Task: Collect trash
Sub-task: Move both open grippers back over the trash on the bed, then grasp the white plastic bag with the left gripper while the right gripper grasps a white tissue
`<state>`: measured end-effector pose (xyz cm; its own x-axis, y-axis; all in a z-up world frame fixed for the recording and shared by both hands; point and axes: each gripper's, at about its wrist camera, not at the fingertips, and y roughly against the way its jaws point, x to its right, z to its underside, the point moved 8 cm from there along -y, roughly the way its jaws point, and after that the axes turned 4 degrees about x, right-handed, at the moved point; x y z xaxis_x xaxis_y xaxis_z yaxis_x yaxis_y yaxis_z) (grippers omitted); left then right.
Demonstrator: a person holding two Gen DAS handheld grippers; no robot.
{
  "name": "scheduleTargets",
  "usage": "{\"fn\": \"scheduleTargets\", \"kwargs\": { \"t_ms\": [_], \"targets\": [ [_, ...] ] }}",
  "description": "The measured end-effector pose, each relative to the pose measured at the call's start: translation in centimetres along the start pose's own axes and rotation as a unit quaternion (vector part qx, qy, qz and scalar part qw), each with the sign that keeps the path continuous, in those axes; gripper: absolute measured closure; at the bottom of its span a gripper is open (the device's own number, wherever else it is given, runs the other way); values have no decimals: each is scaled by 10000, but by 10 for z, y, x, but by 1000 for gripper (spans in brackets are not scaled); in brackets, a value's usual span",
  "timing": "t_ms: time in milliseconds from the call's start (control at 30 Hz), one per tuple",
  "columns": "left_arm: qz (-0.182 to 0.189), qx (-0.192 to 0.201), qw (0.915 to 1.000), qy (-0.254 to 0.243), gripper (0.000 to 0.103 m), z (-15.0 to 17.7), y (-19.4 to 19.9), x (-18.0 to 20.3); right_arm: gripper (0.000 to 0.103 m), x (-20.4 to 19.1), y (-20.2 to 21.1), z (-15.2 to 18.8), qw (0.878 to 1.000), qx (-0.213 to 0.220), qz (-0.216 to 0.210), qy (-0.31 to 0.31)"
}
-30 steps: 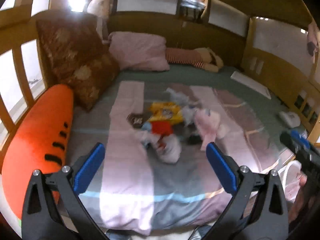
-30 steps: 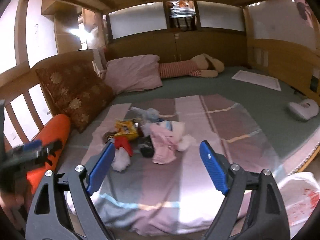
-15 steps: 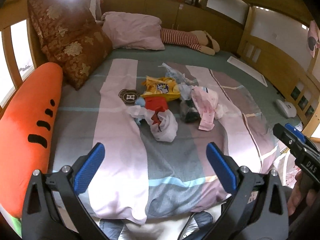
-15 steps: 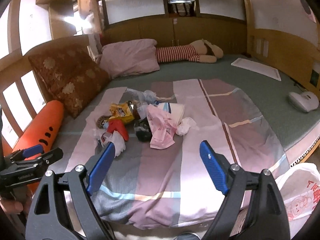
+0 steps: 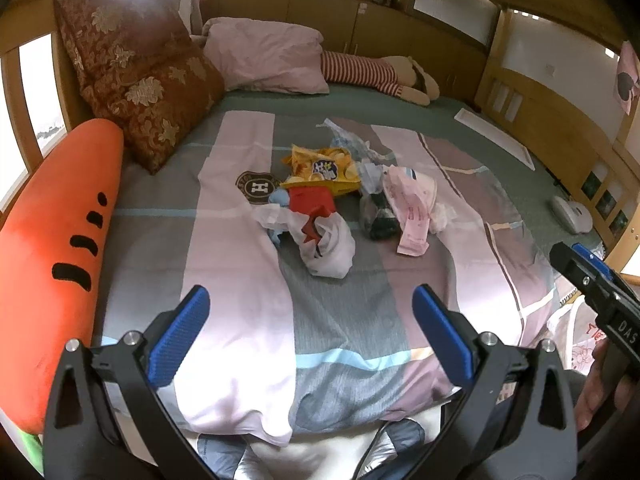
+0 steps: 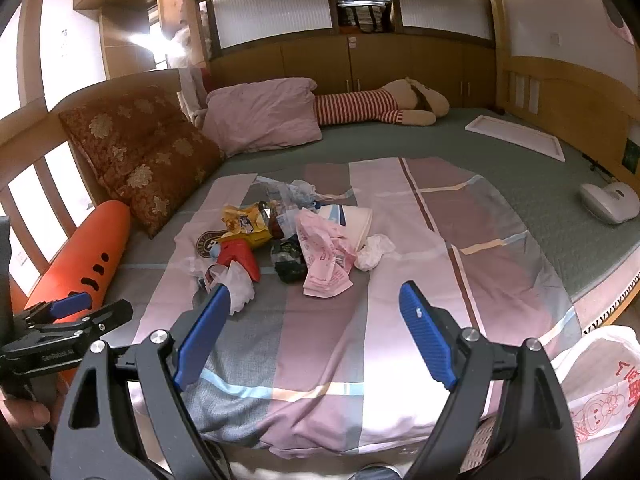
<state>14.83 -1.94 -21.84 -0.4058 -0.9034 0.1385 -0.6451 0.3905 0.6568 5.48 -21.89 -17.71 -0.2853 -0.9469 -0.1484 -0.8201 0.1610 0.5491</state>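
trash pile (image 5: 340, 208) at 12 o'clock on bed (image 5: 240, 264) | left gripper (image 5: 310, 322), right gripper (image 6: 310, 330): jaws wide, empty, probably for first grab

White plastic bag (image 6: 600, 376) is cut off by the right-wrist frame's edge, print only partly readable. Dark wrapper (image 6: 287, 261) half-buried under pink bag (image 6: 326, 258); contents can't be told. Orange carrot cushion (image 5: 52, 248) runs out of frame. Left claw (image 6: 80, 312) partly cropped.
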Motion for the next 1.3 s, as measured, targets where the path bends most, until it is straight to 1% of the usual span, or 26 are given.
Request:
{"fn": "scheduleTargets", "kwargs": {
  "t_ms": [467, 633, 733, 833, 900, 933, 967, 1033, 1067, 1133, 1167, 1200, 1233, 1267, 1300],
  "targets": [
    [1, -6, 10000, -33, 3, 2, -1, 2, 19, 1, -1, 0, 10000, -16, -13, 9],
    [-8, -77, 10000, -60, 3, 6, -5, 2, 19, 1, -1, 0, 10000, -46, -6, -19],
    [51, -217, 9997, -70, 3, 2, -14, 5, 19, 6, -8, -2, 9996, -169, -26, -230],
    [101, -304, 9994, -152, 3, -11, -23, 9, 19, 16, -25, -12, 9991, -314, 40, -288],
    [-23, -324, 9985, -444, 3, -24, -37, 11, 19, 25, -39, -24, 9988, -366, 129, -297],
    [-52, -406, 9976, -553, 3, -26, -45, 12, 19, 28, -46, -28, 9984, -435, 117, -341],
    [-106, -576, 9960, -668, 3, -28, -61, 11, 19, 31, -55, -32, 9978, -516, 84, -399],
    [-188, -844, 9940, -663, 3, -29, -84, 8, 19, 42, -81, -39, 9960, -683, 115, -572],
    [-147, -982, 9932, -609, 3, -29, -99, 9, 19, 47, -94, -39, 9942, -820, 134, -678],
    [-273, -1133, 9913, -618, 3, -26, -123, 11, 19, 60, -129, -34, 9860, -1232, 15, -1120],
    [-308, -1278, 9896, -579, 3, -23, -139, 14, 19, 66, -142, -31, 9817, -1397, -17, -1293],
    [-320, -1364, 9887, -531, 3, -21, -148, 15, 19, 74, -157, -26, 9756, -1586, -64, -1515],
    [-333, -1497, 9873, -405, 3, -18, -161, 15, 19, 82, -171, -23, 9699, -1698, -103, -1741],
    [-352, -1587, 9860, -360, 3, -15, -170, 15, 19, 88, -180, -21, 9679, -1739, -75, -1811],
    [-415, -1692, 9840, -384, 7, -12, -178, 14, 19, 95, -189, -19, 9667, -1809, 27, -1808]
  ]
}}
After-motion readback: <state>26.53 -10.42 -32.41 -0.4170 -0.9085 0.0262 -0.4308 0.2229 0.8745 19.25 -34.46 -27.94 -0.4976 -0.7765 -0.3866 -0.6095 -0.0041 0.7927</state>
